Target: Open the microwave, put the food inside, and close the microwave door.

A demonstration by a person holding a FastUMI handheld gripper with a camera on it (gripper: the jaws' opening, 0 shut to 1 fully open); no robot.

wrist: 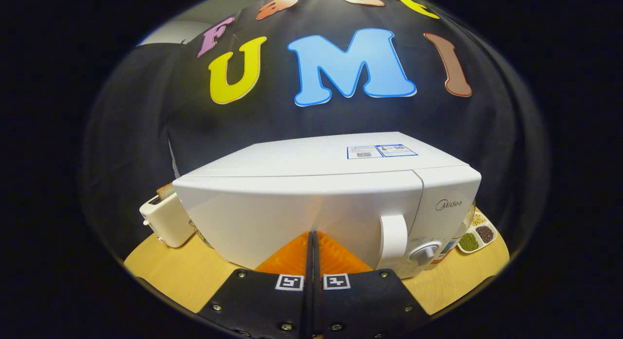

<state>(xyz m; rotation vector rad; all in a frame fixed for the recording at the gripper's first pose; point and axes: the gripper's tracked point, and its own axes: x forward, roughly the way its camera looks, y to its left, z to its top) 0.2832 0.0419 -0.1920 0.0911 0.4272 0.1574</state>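
Toaster (165,221): lower left of the frame, on the table (185,275), just beside the microwave's left side, something brown poking from a slot. Risk judged low; a wide swing of the door arm could still clip it.

Microwave (321,202): centre of the frame, on the table, door (297,217) closed flush. Opening step not yet done.

Hand-held gripper (312,234): bottom centre, fingers pressed together with nothing between, tips at or very near the door face; contact cannot be told. Closed fingers cannot hook anything, so must part before a grasp. Pushing on from here likely shoves the whole oven back along the table.

Handle (393,237): right of the fingertips, lower centre-right, upright loop at the door's right edge. Gripper aimed left of it; a straight approach would miss. Weak hold there may slip as the latch resists.

Knob (423,253): just right of the handle, lower down. Close enough to be bumped and turned by a stray finger.

Seed dish (479,234): lower right, near the table edge behind the microwave's corner. Could be knocked if the oven slides.

Food: not made out.
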